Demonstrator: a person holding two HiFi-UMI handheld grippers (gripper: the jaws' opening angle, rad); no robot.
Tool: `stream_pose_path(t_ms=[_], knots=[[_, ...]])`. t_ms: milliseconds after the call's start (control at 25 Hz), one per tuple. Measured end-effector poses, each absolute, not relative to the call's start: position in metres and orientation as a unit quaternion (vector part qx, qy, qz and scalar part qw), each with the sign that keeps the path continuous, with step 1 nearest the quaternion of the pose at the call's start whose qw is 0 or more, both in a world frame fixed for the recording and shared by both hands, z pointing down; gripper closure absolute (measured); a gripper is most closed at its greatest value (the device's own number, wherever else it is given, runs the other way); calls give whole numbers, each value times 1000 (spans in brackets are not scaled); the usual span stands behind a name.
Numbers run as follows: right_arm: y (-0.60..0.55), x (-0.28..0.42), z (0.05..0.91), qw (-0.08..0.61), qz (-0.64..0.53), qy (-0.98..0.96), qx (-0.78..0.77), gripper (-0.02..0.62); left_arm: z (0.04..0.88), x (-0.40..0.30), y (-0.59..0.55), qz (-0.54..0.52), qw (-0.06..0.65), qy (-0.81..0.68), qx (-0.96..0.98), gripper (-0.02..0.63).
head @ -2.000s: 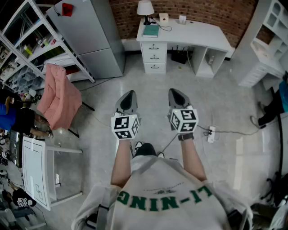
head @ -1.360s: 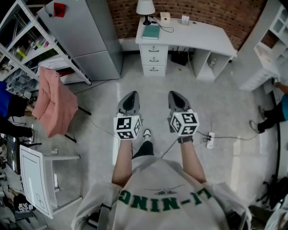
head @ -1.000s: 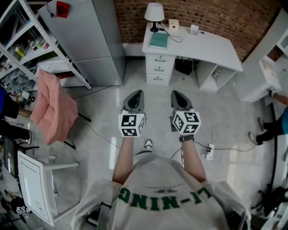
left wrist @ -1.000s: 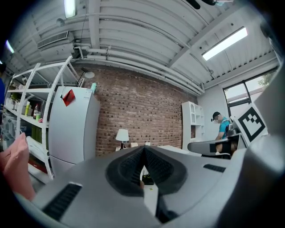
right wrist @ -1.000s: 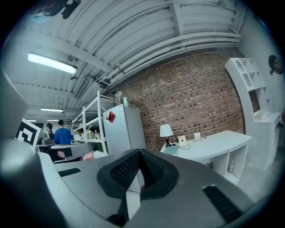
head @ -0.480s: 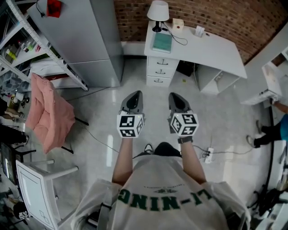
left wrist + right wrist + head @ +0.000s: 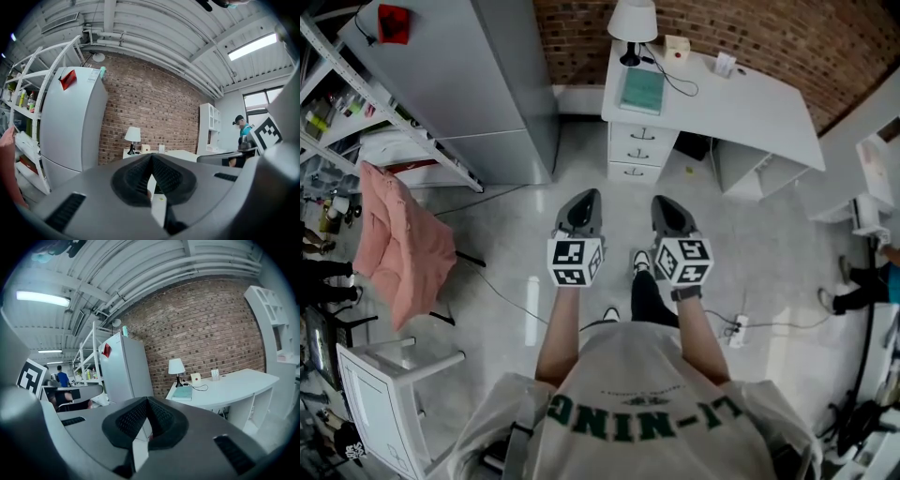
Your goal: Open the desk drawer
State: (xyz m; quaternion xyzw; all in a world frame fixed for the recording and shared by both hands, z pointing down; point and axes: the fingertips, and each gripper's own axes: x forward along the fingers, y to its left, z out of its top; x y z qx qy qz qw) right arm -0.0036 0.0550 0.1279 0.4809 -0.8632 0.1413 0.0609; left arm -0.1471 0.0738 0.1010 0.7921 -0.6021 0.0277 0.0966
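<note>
A white desk [image 7: 750, 103] stands against the brick wall at the top of the head view. Its column of three drawers [image 7: 640, 152] under the left end is closed, each with a small dark handle. A lamp [image 7: 633, 19] and a green book [image 7: 642, 91] sit above the drawers. My left gripper [image 7: 581, 211] and right gripper [image 7: 668, 212] are held side by side over the floor, well short of the desk, both shut and empty. The left gripper view shows its gripper [image 7: 151, 157] with closed jaws below the lamp [image 7: 133, 135]. In its own view the right gripper [image 7: 146, 401] points towards the desk [image 7: 229, 387].
A grey refrigerator [image 7: 502, 84] stands left of the desk. A pink cloth [image 7: 398, 244] hangs over a chair by metal shelving [image 7: 337, 103]. A small white table [image 7: 375, 403] is at lower left. A power strip [image 7: 736, 328] and cable lie on the floor. White shelves [image 7: 872, 178] are at right.
The person has walked towards the desk, so it and the refrigerator look nearer and larger. Both grippers have stayed shut, side by side, and advanced with the body.
</note>
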Motion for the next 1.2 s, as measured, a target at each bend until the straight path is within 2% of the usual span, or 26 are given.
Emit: stream_pose_path(t_ms=[800,1200], knots=[[-99,14,180,83,153,-870,461,594,146,-121,-80,43,108,-609,784,606],[-140,11,263,100,161,-873,448,593,220,-117,-113,46,118,-611,782,606]])
